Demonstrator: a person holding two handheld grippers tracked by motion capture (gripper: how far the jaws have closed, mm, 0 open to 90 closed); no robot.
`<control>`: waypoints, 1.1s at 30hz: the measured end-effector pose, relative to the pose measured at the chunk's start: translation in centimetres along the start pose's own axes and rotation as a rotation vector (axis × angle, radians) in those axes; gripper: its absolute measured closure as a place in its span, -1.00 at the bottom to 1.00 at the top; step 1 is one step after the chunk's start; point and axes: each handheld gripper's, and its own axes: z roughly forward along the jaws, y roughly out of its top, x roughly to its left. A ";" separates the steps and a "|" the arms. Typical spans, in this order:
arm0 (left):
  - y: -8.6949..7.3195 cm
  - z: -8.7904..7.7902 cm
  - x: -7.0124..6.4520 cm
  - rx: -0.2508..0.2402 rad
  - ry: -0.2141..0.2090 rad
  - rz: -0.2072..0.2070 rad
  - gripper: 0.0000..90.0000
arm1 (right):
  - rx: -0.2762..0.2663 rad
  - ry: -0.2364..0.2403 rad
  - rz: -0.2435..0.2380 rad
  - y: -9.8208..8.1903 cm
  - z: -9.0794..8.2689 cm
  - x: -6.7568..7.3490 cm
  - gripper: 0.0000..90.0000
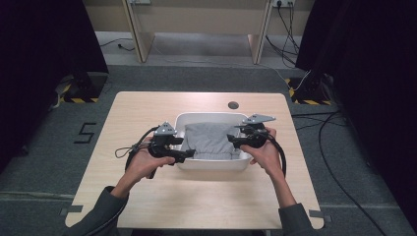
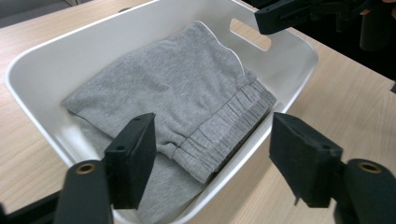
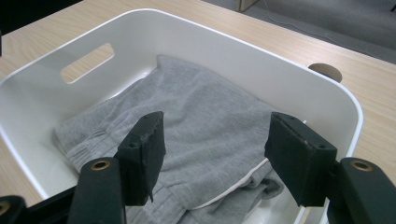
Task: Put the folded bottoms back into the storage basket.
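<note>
One folded grey garment (image 2: 187, 98) in white tub (image 2: 32, 79)

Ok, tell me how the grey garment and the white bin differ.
The grey garment is soft, folded cloth with a gathered elastic band; the white bin is smooth and rigid, with a handle slot in its wall. The garment lies inside, while the bin stands on the table. Neither is gripped: both grippers hover open above them.
</note>
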 end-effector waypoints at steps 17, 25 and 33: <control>-2.5 -2.0 -0.7 -0.045 0.003 -0.021 -0.43 | -0.055 0.010 0.000 -2.1 -2.0 1.9 -0.20; -3.5 -2.3 -0.8 -0.066 -0.005 -0.045 -0.46 | -0.075 0.002 -0.004 -3.2 -2.9 2.6 -0.21; -3.8 -2.5 -0.6 -0.060 0.025 -0.036 -0.47 | -0.100 -0.006 -0.013 -4.3 -3.6 3.4 -0.21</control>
